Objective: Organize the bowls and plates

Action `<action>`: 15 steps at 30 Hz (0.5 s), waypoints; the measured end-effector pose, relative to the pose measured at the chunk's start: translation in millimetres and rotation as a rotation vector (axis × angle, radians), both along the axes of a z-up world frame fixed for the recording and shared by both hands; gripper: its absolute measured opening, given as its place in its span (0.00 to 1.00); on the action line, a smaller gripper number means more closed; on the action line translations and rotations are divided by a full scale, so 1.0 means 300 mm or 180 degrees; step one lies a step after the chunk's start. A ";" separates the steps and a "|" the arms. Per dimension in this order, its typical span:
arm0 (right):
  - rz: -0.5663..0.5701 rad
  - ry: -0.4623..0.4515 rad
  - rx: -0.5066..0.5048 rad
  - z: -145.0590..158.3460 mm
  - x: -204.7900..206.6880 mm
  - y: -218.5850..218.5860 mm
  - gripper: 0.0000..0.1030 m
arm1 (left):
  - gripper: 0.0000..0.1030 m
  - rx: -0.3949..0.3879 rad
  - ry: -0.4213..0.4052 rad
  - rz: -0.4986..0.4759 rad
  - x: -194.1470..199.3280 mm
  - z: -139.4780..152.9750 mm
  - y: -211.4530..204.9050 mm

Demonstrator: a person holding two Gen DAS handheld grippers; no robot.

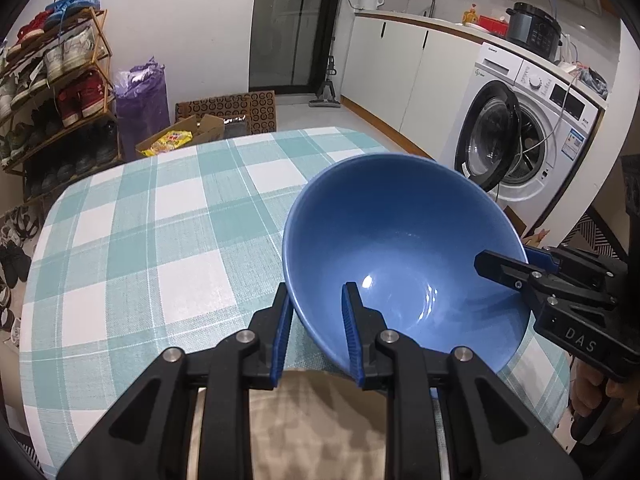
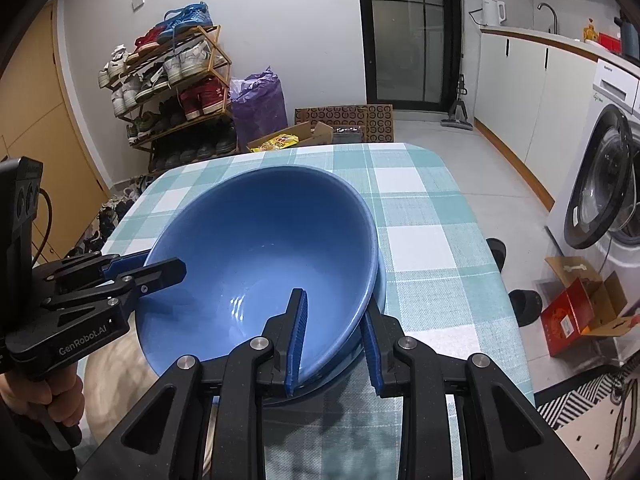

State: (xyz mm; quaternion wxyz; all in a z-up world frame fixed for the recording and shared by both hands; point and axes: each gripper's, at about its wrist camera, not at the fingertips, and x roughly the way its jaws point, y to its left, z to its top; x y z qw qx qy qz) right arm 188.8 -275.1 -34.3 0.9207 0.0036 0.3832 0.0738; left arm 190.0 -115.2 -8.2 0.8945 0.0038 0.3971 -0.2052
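Observation:
A large blue bowl (image 1: 400,240) (image 2: 256,248) sits tilted over the near part of a table with a teal-and-white checked cloth (image 1: 160,220) (image 2: 420,220). My left gripper (image 1: 316,332) (image 2: 148,264) is shut on the bowl's near-left rim, one finger inside and one outside. On the opposite side my right gripper (image 2: 334,340) (image 1: 508,260) is shut on the rim in the same way. In the right wrist view a second blue rim (image 2: 382,280) shows just outside the bowl, like another bowl nested under it. Whether the bowl touches the cloth is hidden.
A washing machine (image 1: 520,140) (image 2: 600,200) with its door open stands right of the table. A shoe rack (image 1: 60,80) (image 2: 172,80) and a purple bag (image 2: 260,100) stand far left. Cardboard boxes (image 2: 580,312) lie on the floor. A hand (image 2: 36,396) holds the left gripper.

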 end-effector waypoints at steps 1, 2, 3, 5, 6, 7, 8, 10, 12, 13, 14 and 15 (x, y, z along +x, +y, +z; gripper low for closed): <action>0.0001 -0.0011 -0.0034 -0.003 0.001 0.004 0.26 | 0.22 0.0009 0.0006 -0.0001 0.002 -0.005 0.000; 0.0002 -0.0015 -0.0063 -0.002 -0.001 0.006 0.26 | 0.22 0.0008 0.0020 -0.0004 0.004 -0.011 0.001; 0.0004 -0.0020 -0.0092 -0.003 -0.001 0.011 0.26 | 0.22 0.0006 0.0031 -0.0012 0.005 -0.014 0.000; 0.0015 -0.0011 -0.0121 -0.006 0.001 0.016 0.26 | 0.23 0.0012 0.0044 -0.0014 0.006 -0.022 0.002; 0.0015 -0.0008 -0.0123 -0.008 0.003 0.016 0.26 | 0.23 0.0002 0.0045 -0.0015 0.007 -0.022 0.003; 0.0020 -0.0008 -0.0137 -0.009 0.005 0.017 0.26 | 0.23 -0.0003 0.0045 -0.0010 0.007 -0.022 0.005; 0.0025 -0.0011 -0.0157 -0.011 0.006 0.018 0.26 | 0.23 -0.0004 0.0035 -0.0004 0.007 -0.021 0.007; 0.0037 -0.0018 -0.0182 -0.012 0.008 0.019 0.26 | 0.23 -0.0015 0.0042 -0.0009 0.008 -0.023 0.011; 0.0052 -0.0019 -0.0212 -0.015 0.012 0.020 0.26 | 0.23 -0.0018 0.0041 -0.0004 0.008 -0.023 0.013; 0.0061 -0.0022 -0.0230 -0.015 0.013 0.021 0.26 | 0.23 -0.0004 0.0030 0.0000 0.006 -0.023 0.012; 0.0069 -0.0027 -0.0241 -0.015 0.012 0.019 0.26 | 0.24 0.0007 0.0025 -0.0001 0.005 -0.022 0.012; 0.0071 -0.0032 -0.0251 -0.014 0.012 0.022 0.26 | 0.24 0.0010 0.0022 -0.0001 0.005 -0.021 0.014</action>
